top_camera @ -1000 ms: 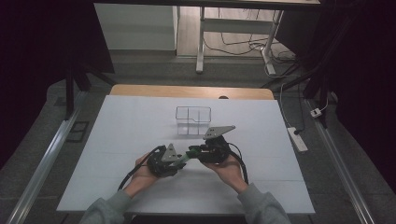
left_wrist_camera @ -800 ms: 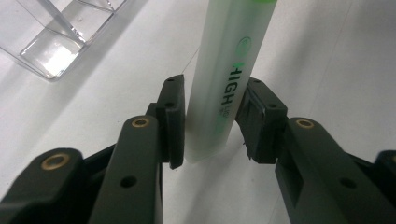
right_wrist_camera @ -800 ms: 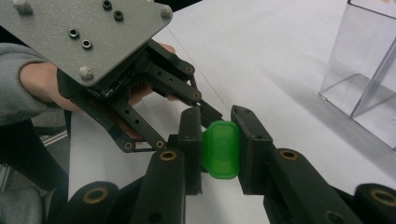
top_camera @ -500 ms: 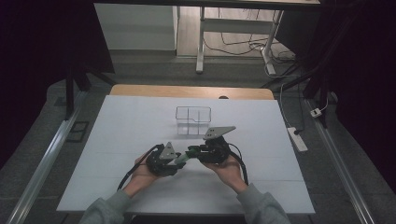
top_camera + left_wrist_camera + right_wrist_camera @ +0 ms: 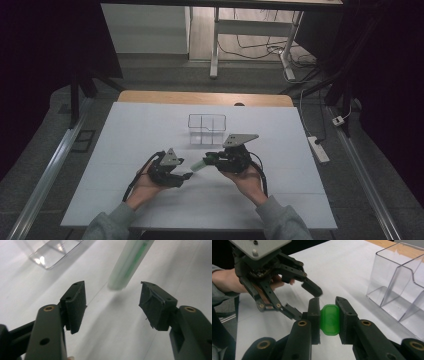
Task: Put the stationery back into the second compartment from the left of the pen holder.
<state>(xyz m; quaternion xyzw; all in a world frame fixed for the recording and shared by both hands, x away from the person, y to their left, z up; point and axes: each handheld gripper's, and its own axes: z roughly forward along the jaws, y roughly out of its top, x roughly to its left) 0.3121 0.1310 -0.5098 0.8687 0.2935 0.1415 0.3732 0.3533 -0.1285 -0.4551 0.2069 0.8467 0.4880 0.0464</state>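
Note:
A pale green tube (image 5: 197, 165) with a bright green end (image 5: 329, 320) is held level just above the white table. My right gripper (image 5: 328, 308) is shut on its green end, seen at the table's middle in the high view (image 5: 211, 159). The tube's pale free end (image 5: 130, 262) points at my left gripper (image 5: 112, 305), which is open, with the tip just beyond its jaws and not between them. In the high view the left gripper (image 5: 186, 175) sits left of the tube, and it faces me in the right gripper view (image 5: 305, 302).
A clear plastic box (image 5: 207, 129) with dividers stands just behind the grippers, close on the right in the right gripper view (image 5: 397, 287). The white tabletop (image 5: 125, 140) has a wooden strip (image 5: 150, 96) along its far edge. A power strip (image 5: 318, 149) lies on the floor at right.
My left gripper has drawn back to the left, away from the tube's free end, leaving a gap. The right gripper has kept the tube in place.

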